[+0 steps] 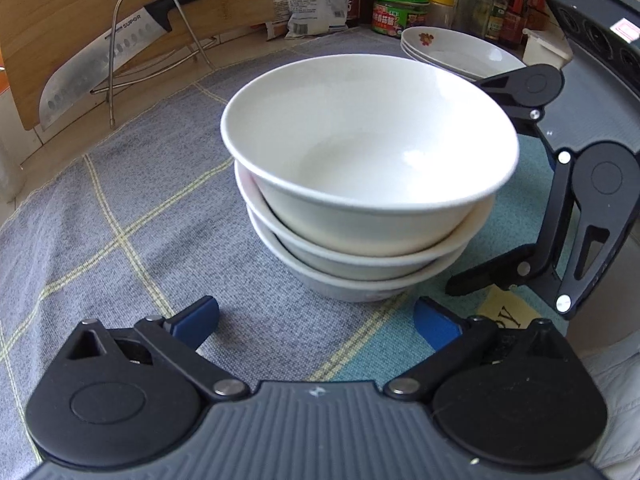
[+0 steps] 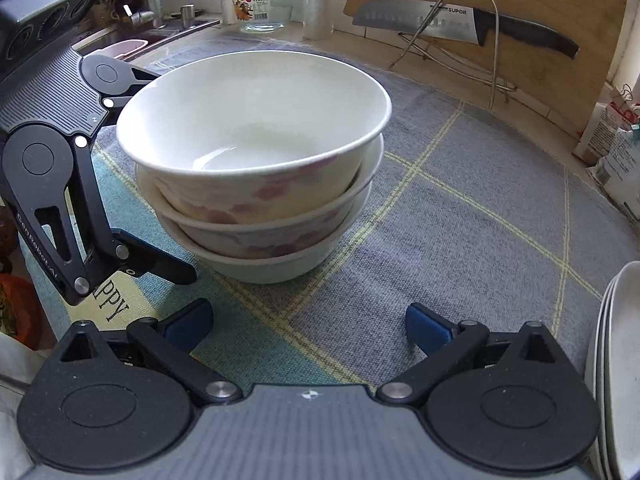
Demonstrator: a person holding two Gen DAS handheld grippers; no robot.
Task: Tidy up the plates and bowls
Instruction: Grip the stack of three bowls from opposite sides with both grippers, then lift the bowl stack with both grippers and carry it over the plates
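Grey-blue woven cloth (image 1: 120, 220) with pale yellow grid lines covers a kitchen counter; its near right part turns teal with a cream patch of lettering. At far left, a wooden cutting board (image 1: 60, 20) leans against the wall, with a broad kitchen knife (image 1: 108, 52) resting in a bent wire rack (image 1: 160, 32) before it. Food packets (image 1: 308, 0) come next. Mid-cloth stands a stack of three nested white bowls (image 1: 368, 184), pink flowers on their outer walls. The left gripper (image 1: 316, 316) hovers just short of the stack, blue pads spread wide, gripping nothing. Behind the bowls, a green-lidded jar (image 1: 398, 12) and sauce bottles (image 1: 504, 4) line the wall, with stacked white plates (image 1: 460, 52) before them. The right gripper (image 2: 308, 320) flanks the bowls, likewise wide apart and empty.
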